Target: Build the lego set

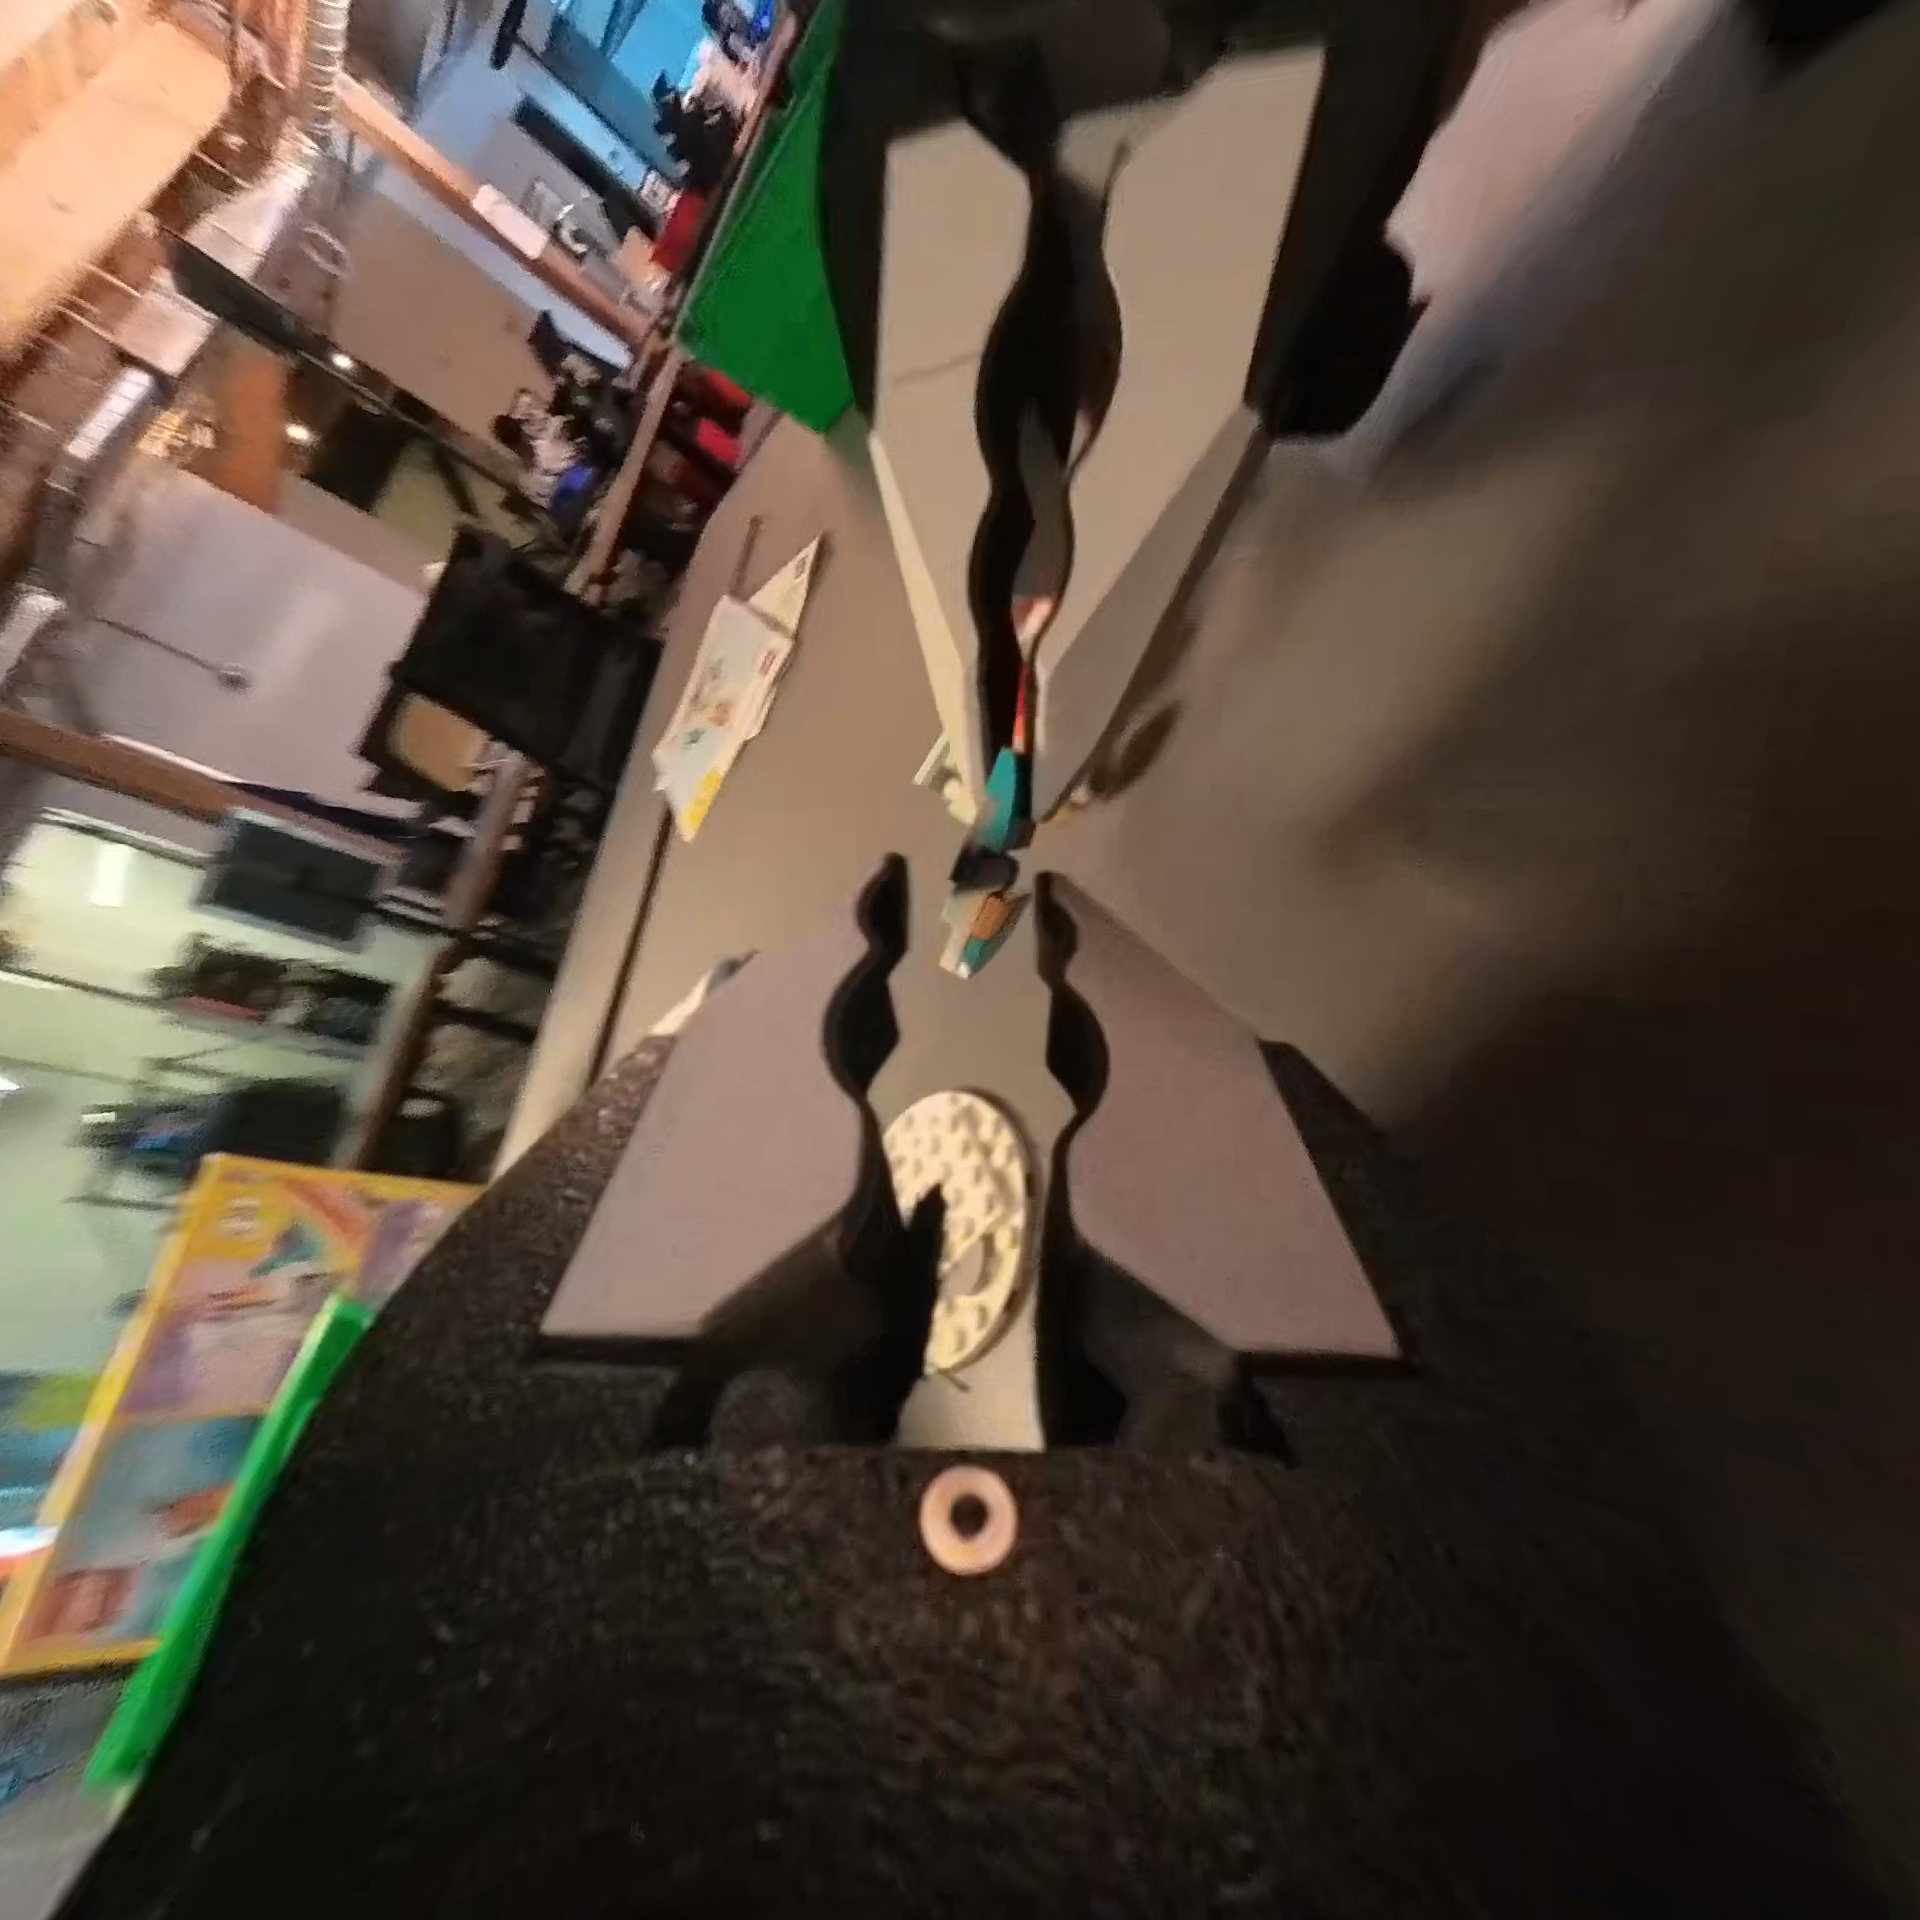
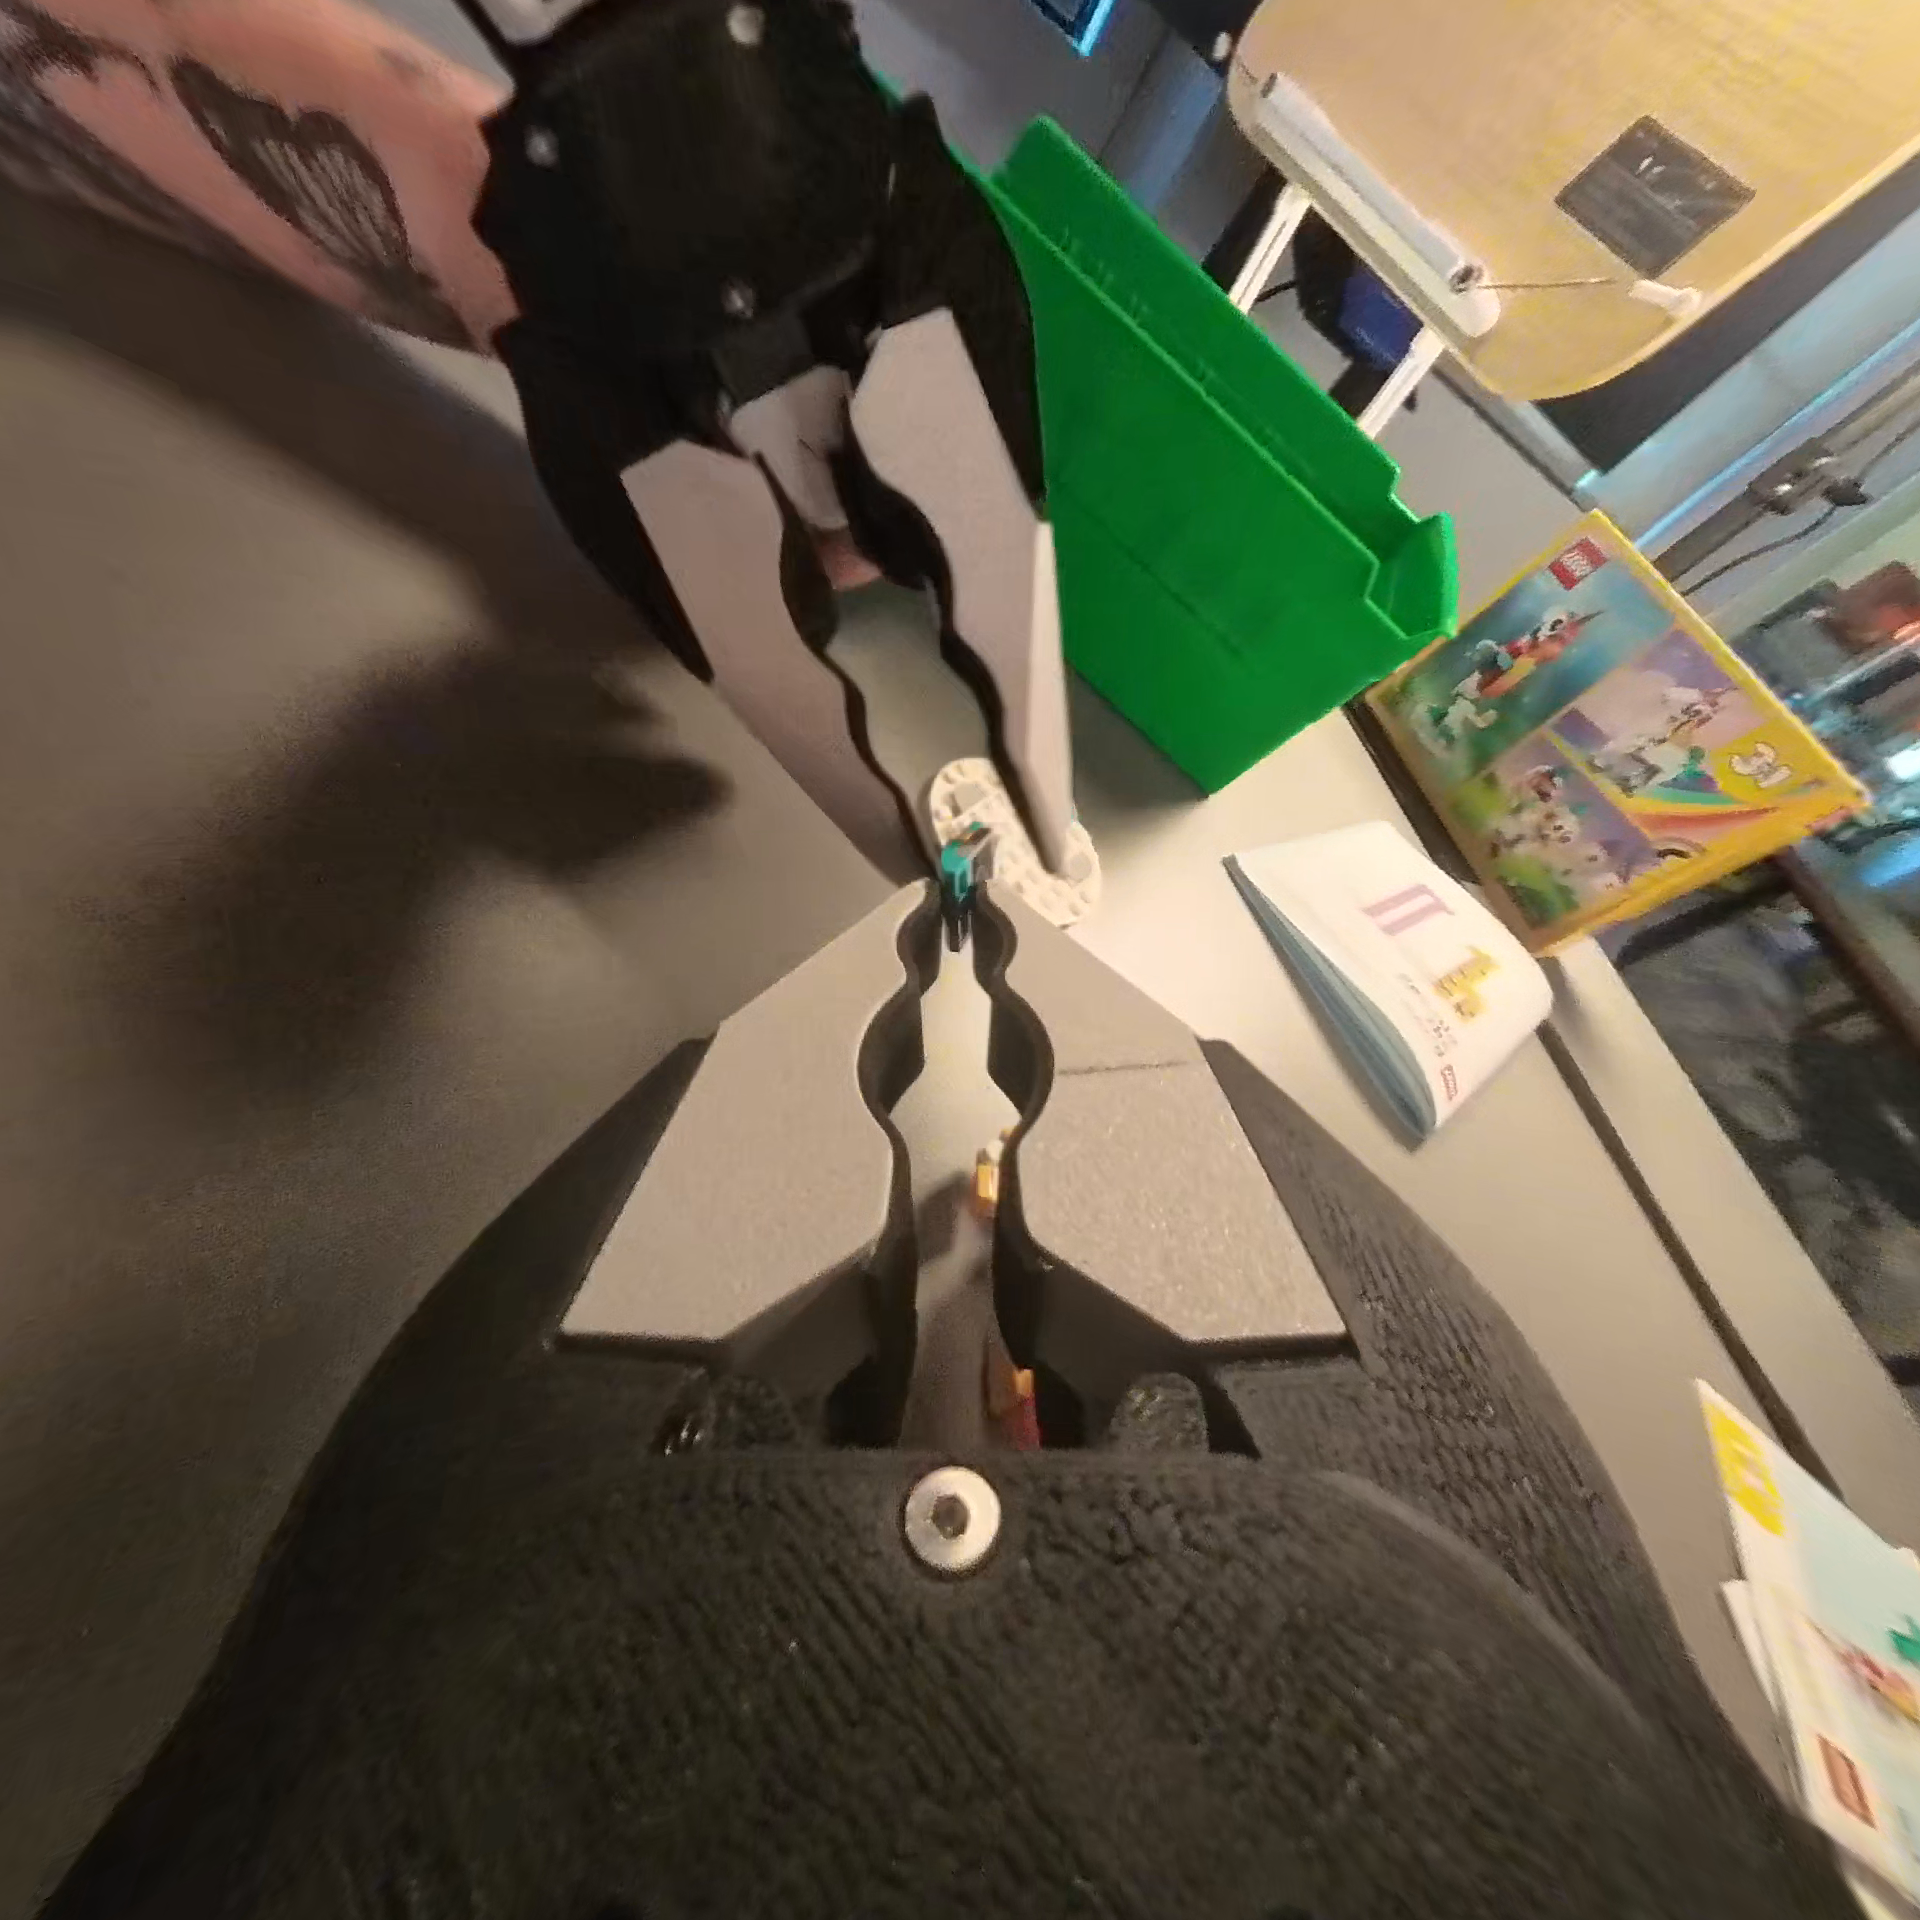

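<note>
Teal brick piece (image 2: 958, 894) pinched by right tool (image 2: 958, 928).

Dim, motion-blurred, wide-angle edge distortion

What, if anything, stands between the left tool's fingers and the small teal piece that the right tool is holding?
Nothing visible does. The teal piece, pinched in the right tool, sits between the open left tool's fingertips. The white round plate lies on the table underneath.

a green bin (image 2: 1195, 540), a yellow toy box (image 2: 1600, 727) and an open booklet (image 2: 1392, 966) on the grey table (image 2: 1195, 1039).
</note>
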